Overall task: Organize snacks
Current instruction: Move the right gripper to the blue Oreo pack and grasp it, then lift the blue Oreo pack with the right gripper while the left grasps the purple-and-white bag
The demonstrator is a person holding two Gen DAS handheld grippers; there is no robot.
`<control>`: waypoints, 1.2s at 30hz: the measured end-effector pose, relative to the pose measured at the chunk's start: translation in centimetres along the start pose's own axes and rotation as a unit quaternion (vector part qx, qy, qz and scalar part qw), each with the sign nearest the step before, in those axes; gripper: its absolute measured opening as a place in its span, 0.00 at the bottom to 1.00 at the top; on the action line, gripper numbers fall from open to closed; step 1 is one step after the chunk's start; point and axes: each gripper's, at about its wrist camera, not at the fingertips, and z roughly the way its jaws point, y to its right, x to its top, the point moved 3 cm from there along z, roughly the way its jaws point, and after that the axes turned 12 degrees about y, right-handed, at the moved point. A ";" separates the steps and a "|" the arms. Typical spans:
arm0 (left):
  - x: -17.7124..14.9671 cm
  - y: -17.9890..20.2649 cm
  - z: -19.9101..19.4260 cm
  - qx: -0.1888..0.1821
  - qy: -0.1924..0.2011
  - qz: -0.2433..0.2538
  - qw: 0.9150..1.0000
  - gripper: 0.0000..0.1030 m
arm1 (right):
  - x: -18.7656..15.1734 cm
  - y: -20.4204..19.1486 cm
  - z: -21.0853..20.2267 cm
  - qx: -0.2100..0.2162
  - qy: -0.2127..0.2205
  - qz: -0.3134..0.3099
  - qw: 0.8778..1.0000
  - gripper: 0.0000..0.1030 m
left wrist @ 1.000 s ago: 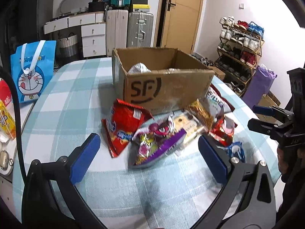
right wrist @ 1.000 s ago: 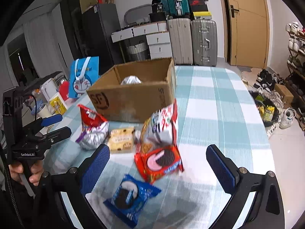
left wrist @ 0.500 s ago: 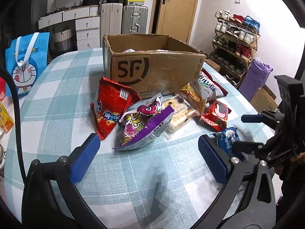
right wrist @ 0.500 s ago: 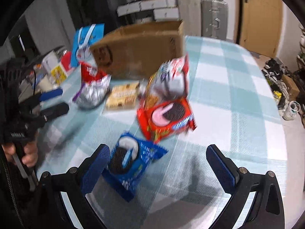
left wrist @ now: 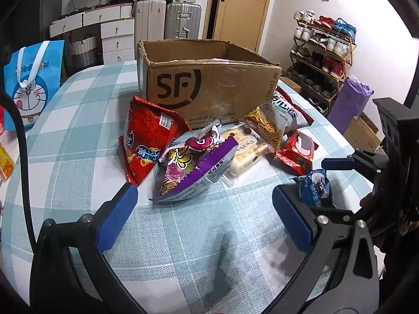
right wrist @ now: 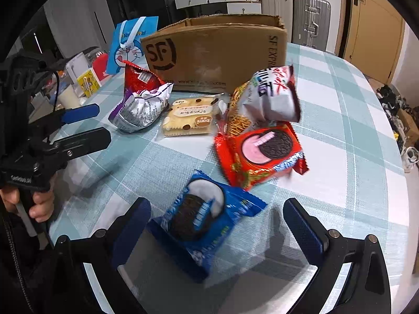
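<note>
Blue cookie pack [right wrist: 201, 219] | now between right gripper [right wrist: 217, 225] fingers | closer

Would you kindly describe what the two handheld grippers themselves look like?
Both the left gripper and right gripper have black curved frames with silver bolts and blue pads on the fingers. Small white lettering marks the left one's body, a black cable runs beside it, and a bare hand grips its handle.

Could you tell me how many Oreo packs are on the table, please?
2: the blue Oreo pack lies between the right gripper jaws; the red Oreo pack lies just beyond it. Others may be hidden.
</note>
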 end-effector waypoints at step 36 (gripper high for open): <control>-0.3 -1.1 0.3 0.018 0.003 -0.021 1.000 0.99 | -1.8 1.3 -2.2 -0.005 -0.029 -0.049 0.998 0.45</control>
